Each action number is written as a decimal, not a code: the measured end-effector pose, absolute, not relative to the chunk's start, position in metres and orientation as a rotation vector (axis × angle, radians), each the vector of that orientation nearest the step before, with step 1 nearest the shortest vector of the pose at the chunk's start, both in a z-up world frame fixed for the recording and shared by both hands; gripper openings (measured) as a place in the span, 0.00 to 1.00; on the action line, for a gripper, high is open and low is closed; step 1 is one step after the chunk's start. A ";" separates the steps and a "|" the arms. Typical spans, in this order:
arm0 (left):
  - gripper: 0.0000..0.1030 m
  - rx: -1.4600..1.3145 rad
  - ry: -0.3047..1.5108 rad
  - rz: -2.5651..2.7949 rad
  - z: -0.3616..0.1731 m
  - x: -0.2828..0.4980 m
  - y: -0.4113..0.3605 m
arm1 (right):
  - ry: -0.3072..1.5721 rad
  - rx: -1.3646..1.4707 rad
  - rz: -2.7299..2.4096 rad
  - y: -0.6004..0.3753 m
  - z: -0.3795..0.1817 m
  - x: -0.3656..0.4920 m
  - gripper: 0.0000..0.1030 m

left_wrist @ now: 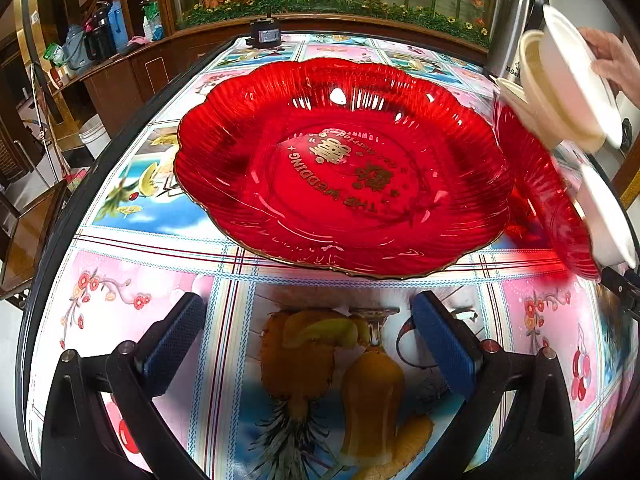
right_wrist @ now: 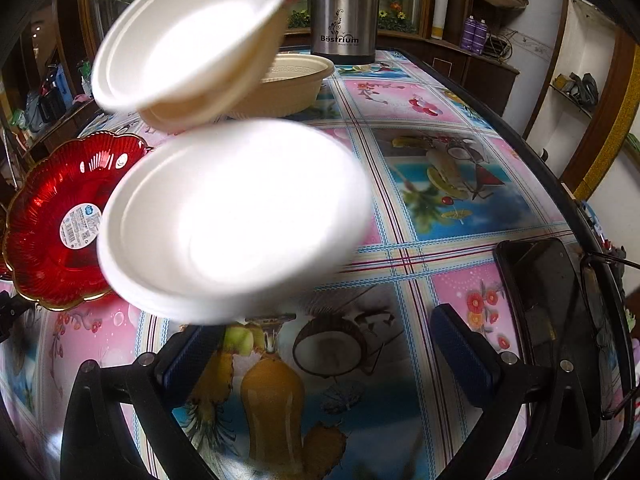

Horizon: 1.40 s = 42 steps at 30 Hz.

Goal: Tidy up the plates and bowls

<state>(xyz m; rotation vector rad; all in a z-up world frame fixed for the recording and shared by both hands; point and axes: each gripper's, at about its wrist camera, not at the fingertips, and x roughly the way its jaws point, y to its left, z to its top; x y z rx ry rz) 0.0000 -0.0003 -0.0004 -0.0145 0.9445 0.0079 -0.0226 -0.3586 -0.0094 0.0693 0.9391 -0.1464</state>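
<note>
We are working over a tabletop (left_wrist: 160, 272) covered with a glossy cloth printed with fruit and flower panels. The large red plate (left_wrist: 344, 168) is lying flat in front of the left claw (left_wrist: 308, 336), whose jaws are standing apart with nothing between them. A second red plate (right_wrist: 56, 220) is sitting to its right, label side up, partly under the white bowl (right_wrist: 236, 220).

The right claw (right_wrist: 332, 356) is also spread wide and holding nothing; the white bowl is blurring just ahead of its left pad, and we cannot tell whether it is touching the cloth. A bare hand (left_wrist: 616, 60) is holding a tilted stack of white and cream bowls (right_wrist: 192, 44) above it. A cream serving bowl (right_wrist: 288, 88) is resting further back, beside a steel flask (right_wrist: 344, 8).

We are judging the step in hand as gathering the bowls into one nest. To do it well, we are advising a grip on the rim only, a level approach, and a wait until the bowl is settling before closing, since light bowls are likely sliding on glossy cloth.

A phone (right_wrist: 548, 300) and spectacles (right_wrist: 608, 320) are lying at the right edge. Wooden cabinets and a planted glass case are surrounding the room
</note>
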 end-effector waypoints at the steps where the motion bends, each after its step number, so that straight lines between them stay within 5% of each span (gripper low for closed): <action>1: 1.00 -0.015 0.944 0.008 0.000 0.000 0.000 | 0.939 0.069 -0.146 -0.359 -0.010 -0.023 1.00; 42: 1.00 -0.012 0.945 0.009 0.000 0.000 0.000 | 0.927 0.077 -0.142 -0.359 -0.008 -0.022 1.00</action>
